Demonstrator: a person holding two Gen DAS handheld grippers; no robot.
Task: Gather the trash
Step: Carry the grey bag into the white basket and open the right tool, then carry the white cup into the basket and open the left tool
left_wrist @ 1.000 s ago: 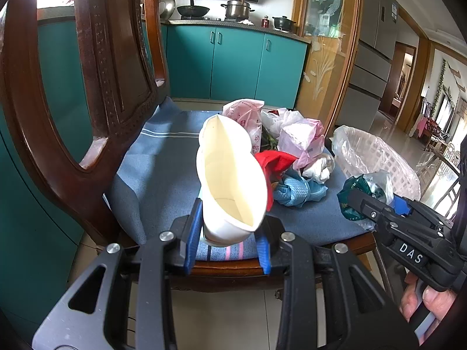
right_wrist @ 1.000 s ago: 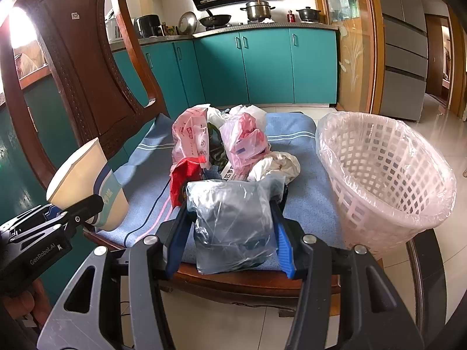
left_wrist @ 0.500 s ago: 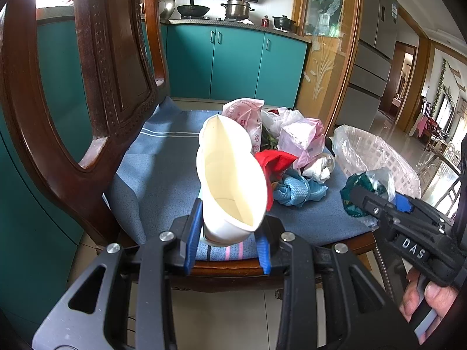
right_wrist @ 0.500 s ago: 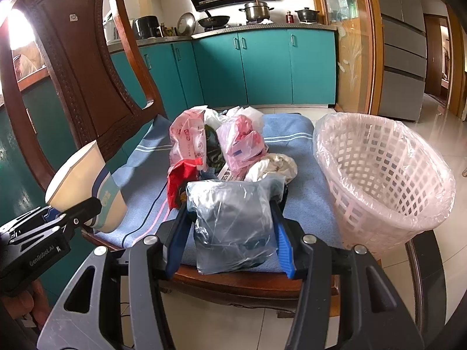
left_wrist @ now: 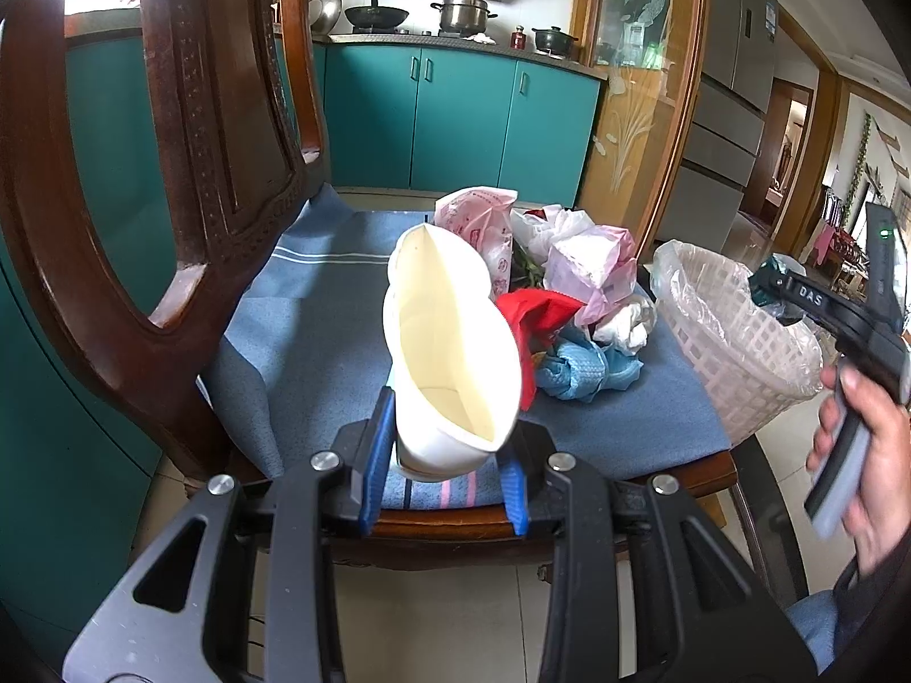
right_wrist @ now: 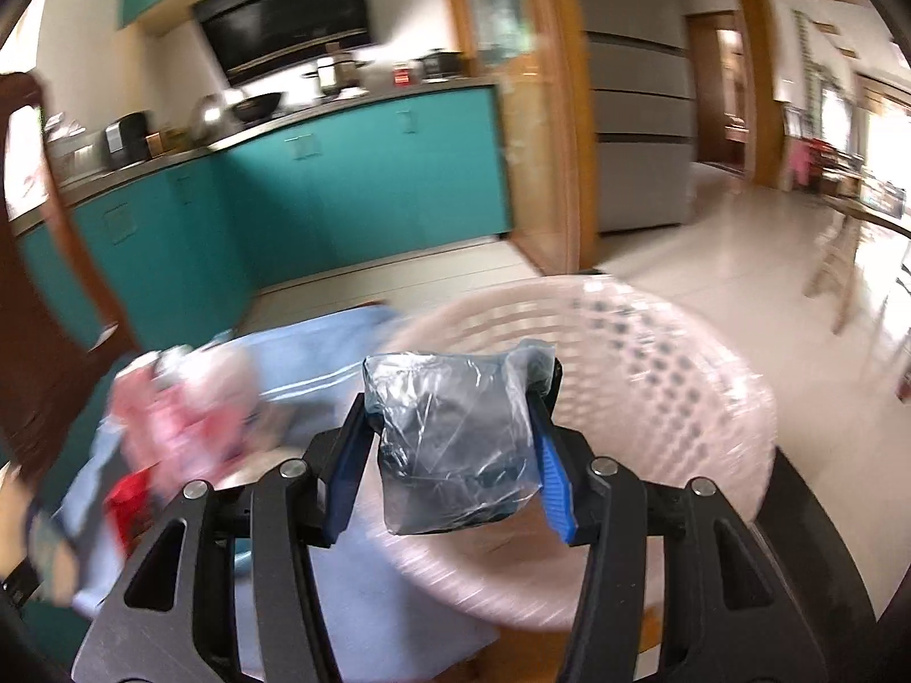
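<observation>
My left gripper [left_wrist: 447, 464] is shut on a squashed white paper cup [left_wrist: 450, 341], held above the front edge of the chair seat. My right gripper [right_wrist: 450, 452] is shut on a crumpled grey plastic bag [right_wrist: 455, 444] and holds it over the near rim of the white lattice trash basket [right_wrist: 655, 375]. In the left wrist view the basket [left_wrist: 734, 330] stands at the seat's right edge, with the right gripper above it. A pile of trash lies mid-seat: a pink bag [left_wrist: 484, 227], a red wrapper [left_wrist: 535, 307] and a blue cloth wad [left_wrist: 586, 370].
The carved wooden chair back [left_wrist: 188, 171] rises close on the left. A blue striped cushion [left_wrist: 319, 307] covers the seat. Teal kitchen cabinets [left_wrist: 455, 119] stand behind. The right wrist view is motion-blurred.
My right gripper has swung right and up with the grey bag, from in front of the pile to over the basket. The left gripper and cup have not moved.
</observation>
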